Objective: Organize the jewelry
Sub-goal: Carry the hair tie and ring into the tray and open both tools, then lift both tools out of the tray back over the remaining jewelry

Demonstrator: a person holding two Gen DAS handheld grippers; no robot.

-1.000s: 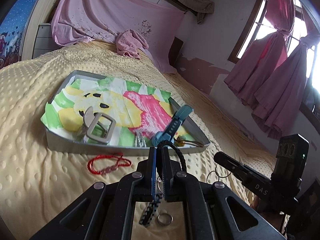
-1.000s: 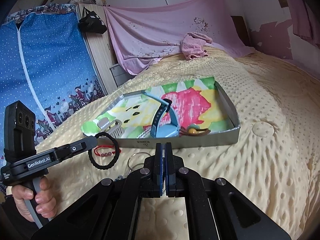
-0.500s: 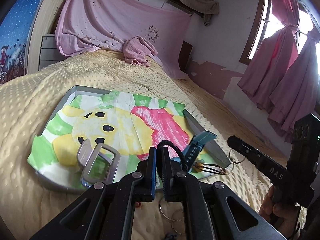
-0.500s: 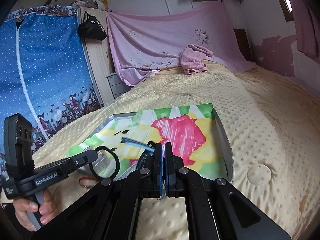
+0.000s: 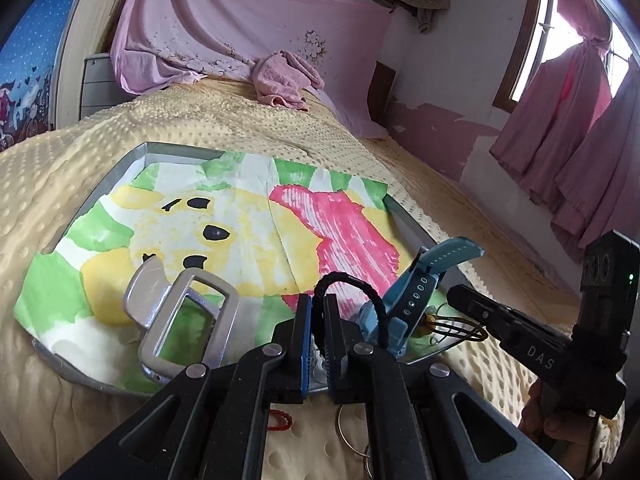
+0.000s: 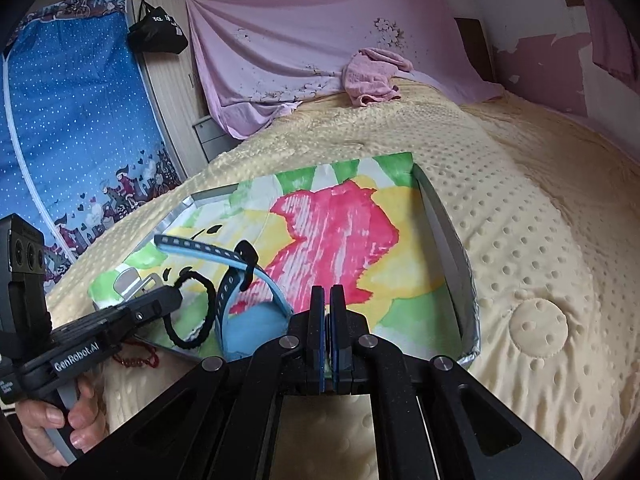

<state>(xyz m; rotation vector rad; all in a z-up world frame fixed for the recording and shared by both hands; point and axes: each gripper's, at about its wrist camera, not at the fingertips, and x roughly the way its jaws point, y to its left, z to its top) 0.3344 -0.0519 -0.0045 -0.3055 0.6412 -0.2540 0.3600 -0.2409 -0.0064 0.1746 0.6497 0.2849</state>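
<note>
A grey metal tray lined with a painted paper lies on the yellow bedspread; it also shows in the right wrist view. My left gripper is shut on a black braided bracelet and holds it over the tray's near edge; the loop shows in the right wrist view. A blue watch and a silver buckle lie in the tray. My right gripper is shut and empty over the tray's near right part.
A red bead bracelet and metal rings lie on the bedspread in front of the tray. A thin brown hair tie sits by the watch. A pink cloth lies at the head of the bed. Curtains hang right.
My left gripper has lifted the black bracelet off the bedspread and carried it forward over the tray's near edge. My right gripper has moved forward over the tray, still shut.
</note>
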